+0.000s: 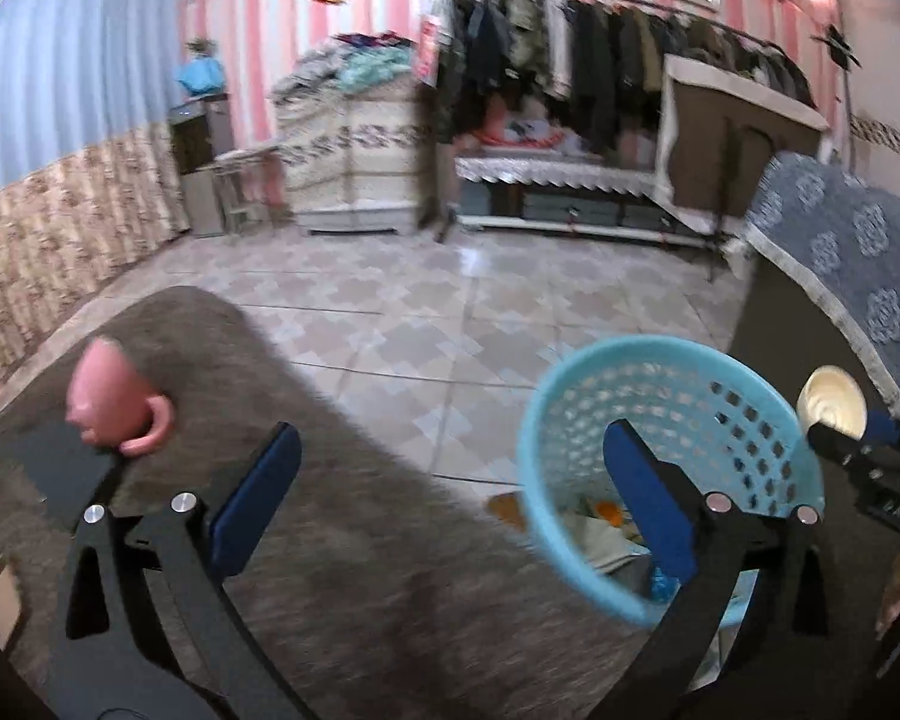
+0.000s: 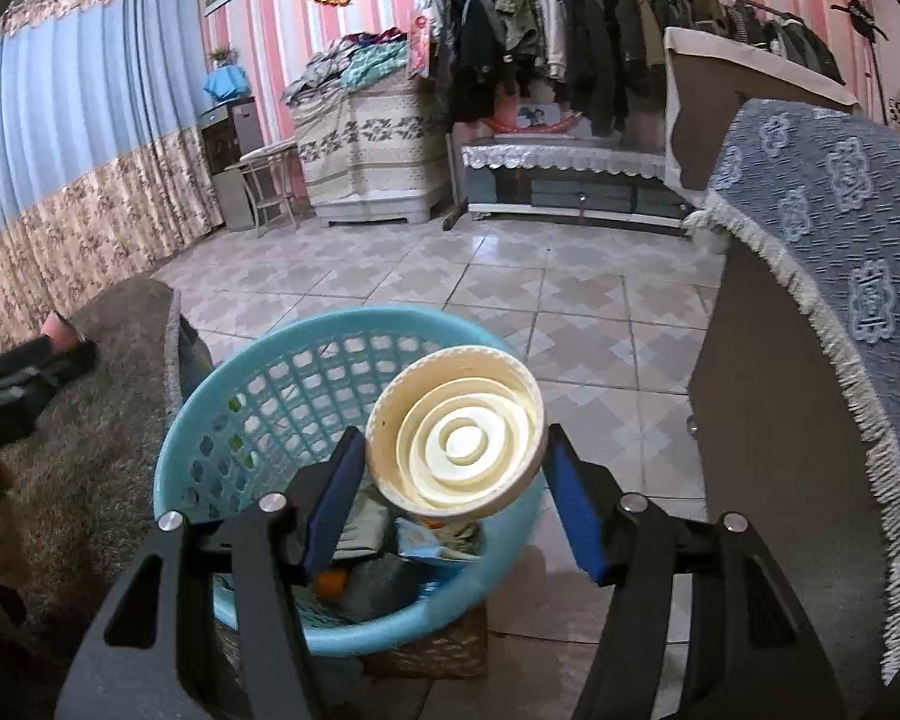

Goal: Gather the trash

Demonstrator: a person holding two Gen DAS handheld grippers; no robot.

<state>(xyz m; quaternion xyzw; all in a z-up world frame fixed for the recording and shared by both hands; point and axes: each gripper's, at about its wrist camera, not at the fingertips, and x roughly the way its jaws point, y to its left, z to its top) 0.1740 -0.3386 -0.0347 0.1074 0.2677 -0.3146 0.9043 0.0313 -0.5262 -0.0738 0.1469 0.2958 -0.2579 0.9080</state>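
Note:
My right gripper (image 2: 456, 477) is shut on a cream ribbed paper cup (image 2: 459, 435), its open mouth facing the camera, held over the light blue mesh basket (image 2: 210, 420). Crumpled papers and an orange scrap (image 2: 330, 585) lie inside the basket. In the left wrist view my left gripper (image 1: 450, 495) stands wide open with nothing between its blue pads; it hangs over the edge of a brown shaggy surface (image 1: 342, 540). The basket (image 1: 570, 396) is to its right. Farther right, the right gripper (image 1: 858, 450) carries the cup (image 1: 831, 402). A pink mug (image 1: 114, 396) stands at the left.
A blue patterned cloth with a white fringe covers furniture (image 2: 840, 240) at the right. The basket rests on a brown woven box (image 2: 438, 648). Patterned floor tiles (image 2: 510, 288) stretch back to a clothes rack (image 2: 570, 42) and a draped cabinet (image 2: 372, 144).

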